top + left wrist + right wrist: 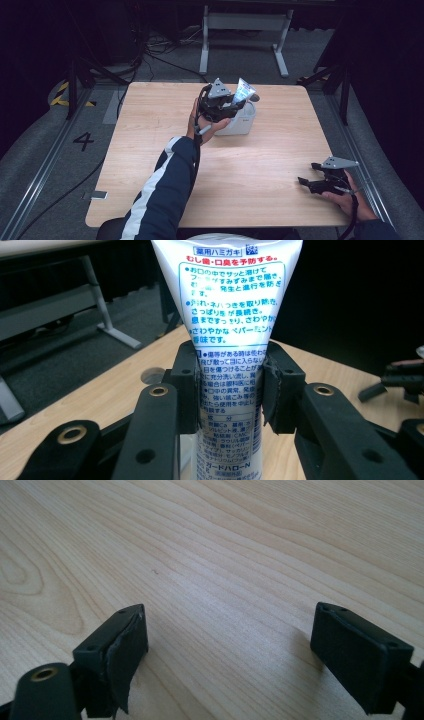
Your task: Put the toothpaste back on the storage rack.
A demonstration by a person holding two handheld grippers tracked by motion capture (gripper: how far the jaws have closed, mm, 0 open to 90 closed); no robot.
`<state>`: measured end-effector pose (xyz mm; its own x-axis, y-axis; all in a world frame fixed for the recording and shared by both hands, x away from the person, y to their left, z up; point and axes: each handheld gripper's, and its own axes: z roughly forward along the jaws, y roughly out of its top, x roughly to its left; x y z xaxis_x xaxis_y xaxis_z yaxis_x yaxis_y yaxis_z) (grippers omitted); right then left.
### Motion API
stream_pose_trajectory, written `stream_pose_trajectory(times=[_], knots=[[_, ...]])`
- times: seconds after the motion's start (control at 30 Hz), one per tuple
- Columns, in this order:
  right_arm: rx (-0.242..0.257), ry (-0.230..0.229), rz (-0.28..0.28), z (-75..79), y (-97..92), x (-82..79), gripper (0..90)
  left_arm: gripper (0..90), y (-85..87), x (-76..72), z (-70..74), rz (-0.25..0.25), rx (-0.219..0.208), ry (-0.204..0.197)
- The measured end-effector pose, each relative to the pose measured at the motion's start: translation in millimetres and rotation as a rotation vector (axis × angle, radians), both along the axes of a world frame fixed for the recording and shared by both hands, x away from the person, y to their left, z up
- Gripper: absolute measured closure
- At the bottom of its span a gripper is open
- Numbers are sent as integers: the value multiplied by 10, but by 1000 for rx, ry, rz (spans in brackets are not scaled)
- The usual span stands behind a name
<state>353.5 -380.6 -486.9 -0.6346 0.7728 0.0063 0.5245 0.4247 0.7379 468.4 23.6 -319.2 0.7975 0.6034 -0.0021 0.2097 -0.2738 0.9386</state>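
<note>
One soft, light toothpaste tube (227,340), white with blue and red Japanese print, stands clamped mid-body in the left gripper (220,102) above the white cup (244,120) at the table's (250,170) 12 o'clock (best squeezed gently there), while the right gripper (230,645) rests agape at 4 o'clock.

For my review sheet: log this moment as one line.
left gripper: shut on toothpaste tube, above white container | right gripper: open, low over table

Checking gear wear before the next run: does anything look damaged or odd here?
Yes. The pad lining on the right tongs looks torn and peeling along its edge. One pad of the left tongs, clamped on the toothpaste tube, looks frayed too.
</note>
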Motion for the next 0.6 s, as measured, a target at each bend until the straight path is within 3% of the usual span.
stream_pose_trajectory(times=[0.33, 0.6], knots=[[0, -2, 0, -1, -2, -3, 157, 653, -73, 129, 39, 24, -32, -22], [-1, -3, 1, -2, -2, -2, 157, 652, -133, 223, 27, 36, -31, -30]])
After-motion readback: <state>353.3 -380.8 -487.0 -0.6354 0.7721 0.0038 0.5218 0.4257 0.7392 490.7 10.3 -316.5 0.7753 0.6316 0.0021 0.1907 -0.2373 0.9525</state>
